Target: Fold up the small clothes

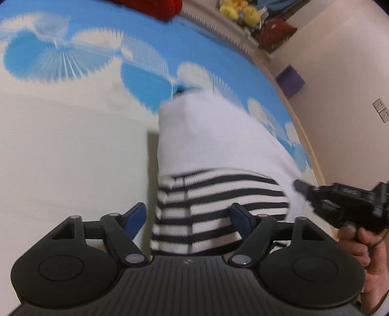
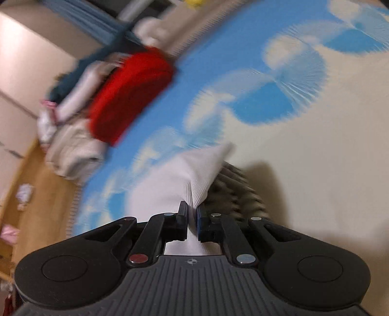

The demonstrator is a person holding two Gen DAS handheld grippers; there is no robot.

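A small garment lies on the cloud-print sheet (image 1: pixel 73 145), with a white part (image 1: pixel 206 136) and a black-and-white striped part (image 1: pixel 206 194). My left gripper (image 1: pixel 188 211) hovers open over the striped part, its blue pads to either side and pressing on nothing. In the left wrist view my right gripper (image 1: pixel 301 187) comes in from the right at the garment's white edge, held by a hand (image 1: pixel 364 243). In the right wrist view my right gripper (image 2: pixel 192 211) is shut on a pinched fold of the white cloth (image 2: pixel 194 170). The striped part (image 2: pixel 238 184) is blurred just right of it.
A folded red cloth (image 2: pixel 131 92) and a pile of pale clothes (image 2: pixel 73 150) lie at the sheet's far edge. Beyond the sheet are yellow plush toys (image 1: pixel 238 11), a purple box (image 1: pixel 290 81), a wall and wooden flooring (image 2: pixel 36 194).
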